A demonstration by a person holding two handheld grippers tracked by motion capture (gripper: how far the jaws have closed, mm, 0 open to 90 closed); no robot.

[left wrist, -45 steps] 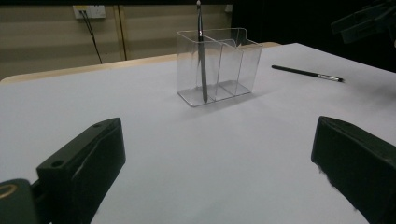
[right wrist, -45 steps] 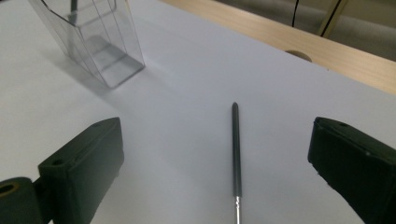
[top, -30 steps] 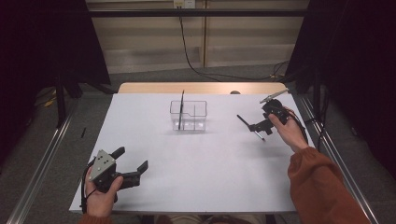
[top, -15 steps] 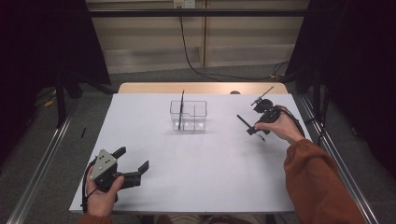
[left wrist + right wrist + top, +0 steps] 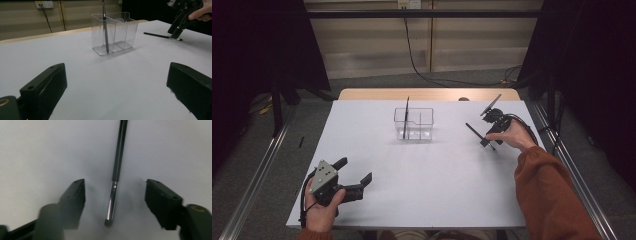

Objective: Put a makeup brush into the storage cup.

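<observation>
From above, the right gripper stands over a thin black brush with a silver ferrule near the white table's right edge. The left gripper, jaws wide apart, sits near the front-left corner. In the left gripper view, a clear plastic two-compartment holder holds a dark upright brush. In the right gripper view, the brush lies untouched between jaws that have just been closing.

My right gripper is lower now than a second ago, down over the black brush that lies flat on the white table to the right of the clear holder. Its jaws have just been closing: they stood wide before and now sit about half as far apart. The brush's metal ferrule lies between them, with a gap on each side, neither pad touching it.
</observation>
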